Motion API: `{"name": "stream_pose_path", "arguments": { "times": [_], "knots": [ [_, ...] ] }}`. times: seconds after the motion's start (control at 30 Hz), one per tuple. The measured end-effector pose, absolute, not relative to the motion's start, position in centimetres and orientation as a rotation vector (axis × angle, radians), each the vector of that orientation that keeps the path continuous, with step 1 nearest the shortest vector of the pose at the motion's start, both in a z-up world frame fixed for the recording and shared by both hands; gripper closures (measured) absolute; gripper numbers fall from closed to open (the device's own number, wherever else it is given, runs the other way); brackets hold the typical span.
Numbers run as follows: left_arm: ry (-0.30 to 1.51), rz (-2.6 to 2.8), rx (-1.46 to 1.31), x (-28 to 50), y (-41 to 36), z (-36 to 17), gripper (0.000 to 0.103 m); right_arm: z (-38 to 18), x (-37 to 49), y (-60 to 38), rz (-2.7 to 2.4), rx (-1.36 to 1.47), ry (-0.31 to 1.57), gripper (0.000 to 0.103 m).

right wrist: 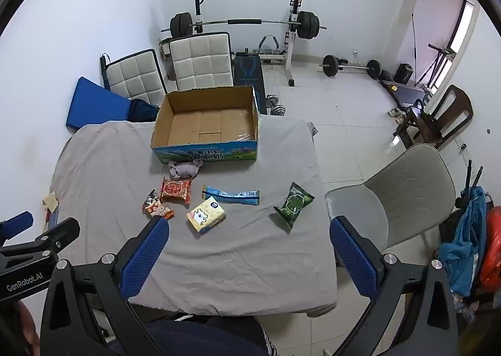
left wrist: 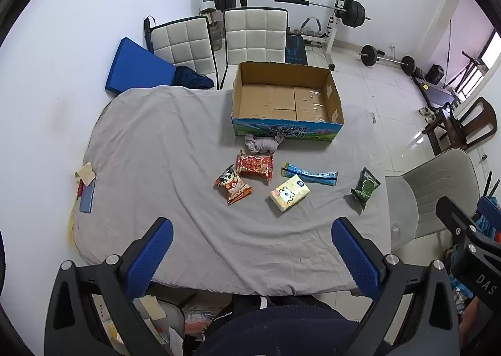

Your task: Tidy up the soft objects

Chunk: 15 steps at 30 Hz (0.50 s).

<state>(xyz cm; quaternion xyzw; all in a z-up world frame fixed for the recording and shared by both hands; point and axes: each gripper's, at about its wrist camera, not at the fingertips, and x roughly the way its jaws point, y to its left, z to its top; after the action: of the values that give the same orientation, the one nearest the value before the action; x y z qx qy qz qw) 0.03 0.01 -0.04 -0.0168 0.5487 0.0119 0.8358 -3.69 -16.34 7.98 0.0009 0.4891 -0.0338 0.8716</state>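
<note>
On the grey-covered table (left wrist: 162, 143) (right wrist: 250, 262) lie a crumpled grey cloth (left wrist: 262, 142) (right wrist: 184, 169), a red snack pack (left wrist: 255, 165) (right wrist: 176, 189), an orange cartoon snack pack (left wrist: 233, 187) (right wrist: 155, 205), a yellow tissue pack (left wrist: 289, 192) (right wrist: 206, 214), a blue wrapper (left wrist: 310, 174) (right wrist: 231, 194) and a green snack bag (left wrist: 364, 187) (right wrist: 293, 203). An open cardboard box (left wrist: 241, 96) (right wrist: 162, 127), empty, stands behind them. My left gripper (left wrist: 252, 231) and right gripper (right wrist: 250, 229) are both open and empty, held above the table's near edge.
Two white padded chairs (left wrist: 255, 35) (right wrist: 200, 60) stand behind the table, a grey chair (left wrist: 438, 193) (right wrist: 410, 190) at its right. A phone (left wrist: 86, 196) and a paper scrap lie at the table's left edge. Weight bench and barbells stand at the back wall.
</note>
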Motion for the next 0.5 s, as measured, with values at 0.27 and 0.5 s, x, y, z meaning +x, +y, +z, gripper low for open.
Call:
{"name": "stream_pose_path", "arguments": {
  "times": [0.27,0.5],
  "knots": [
    [1.154,0.03,-0.032,0.0,0.1,0.0,0.0,7.9,-3.7,-16.3,-0.068,-0.004,1.02,0.0],
    [1.151,0.032,-0.032,-0.4,-0.1,-0.4,0.0,7.8,-3.0,-17.3,-0.07,0.023,1.03,0.0]
  ]
}}
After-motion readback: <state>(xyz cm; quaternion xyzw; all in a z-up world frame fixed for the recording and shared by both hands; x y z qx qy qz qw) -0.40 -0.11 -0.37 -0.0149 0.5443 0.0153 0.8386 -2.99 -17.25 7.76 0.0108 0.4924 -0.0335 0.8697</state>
